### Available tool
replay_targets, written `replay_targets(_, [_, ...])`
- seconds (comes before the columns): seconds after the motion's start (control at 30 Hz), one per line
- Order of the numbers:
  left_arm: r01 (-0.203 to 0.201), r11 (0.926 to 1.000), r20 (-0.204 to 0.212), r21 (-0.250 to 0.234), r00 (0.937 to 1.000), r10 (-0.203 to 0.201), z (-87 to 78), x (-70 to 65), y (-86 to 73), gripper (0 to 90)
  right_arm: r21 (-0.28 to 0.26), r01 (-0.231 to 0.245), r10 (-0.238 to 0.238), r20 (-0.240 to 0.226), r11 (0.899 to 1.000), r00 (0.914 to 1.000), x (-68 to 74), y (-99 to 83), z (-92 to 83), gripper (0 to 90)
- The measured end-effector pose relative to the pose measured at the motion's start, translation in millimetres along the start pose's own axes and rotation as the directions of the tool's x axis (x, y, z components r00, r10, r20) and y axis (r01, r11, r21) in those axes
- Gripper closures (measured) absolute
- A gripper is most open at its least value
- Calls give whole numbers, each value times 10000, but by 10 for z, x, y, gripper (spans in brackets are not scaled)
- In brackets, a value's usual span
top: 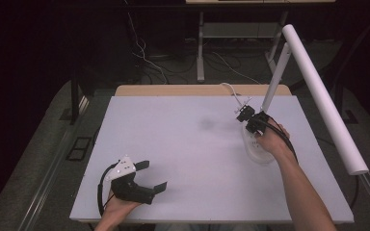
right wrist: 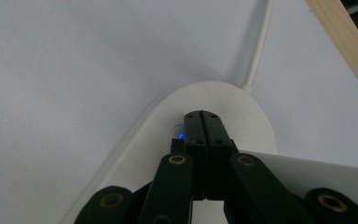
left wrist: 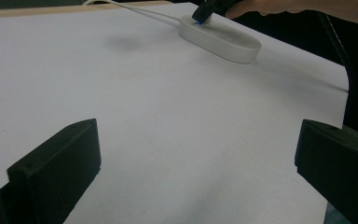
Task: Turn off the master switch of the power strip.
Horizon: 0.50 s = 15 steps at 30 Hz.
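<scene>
Fingertips pressed together on the right gripper (right wrist: 203, 116), jaws fully closed with nothing between them, tip planted on the button (right wrist: 179, 133) at the cord end of the white power strip (right wrist: 256, 123). Blue glow showing beside the tip, so likely switched on already, or right at the press. Strip lying flat on the white table (top: 183, 144), right of centre toward the far edge, its white cord (right wrist: 258, 46) running off toward the back. Left gripper (top: 151, 178) parked near the front-left corner, jaws spread wide and holding nothing, well apart from the strip. Nothing plugged into the sockets as far as visible. Remaining, by the look of it: lifting the tip clear of the switch and backing off.
</scene>
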State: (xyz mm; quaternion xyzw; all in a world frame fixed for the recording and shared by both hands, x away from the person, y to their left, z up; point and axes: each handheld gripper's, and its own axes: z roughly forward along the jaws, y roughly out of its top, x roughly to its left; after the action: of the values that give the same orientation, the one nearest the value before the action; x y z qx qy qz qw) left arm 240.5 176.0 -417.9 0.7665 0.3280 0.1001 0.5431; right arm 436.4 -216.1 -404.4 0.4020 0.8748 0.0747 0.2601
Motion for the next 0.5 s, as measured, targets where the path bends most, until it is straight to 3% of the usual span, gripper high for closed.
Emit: replay_targets(0.5, [-11,10000,2,2,10000,11,-1,0,0,0,-93,-57,55,-191,9999,9998,33,37,-8,896])
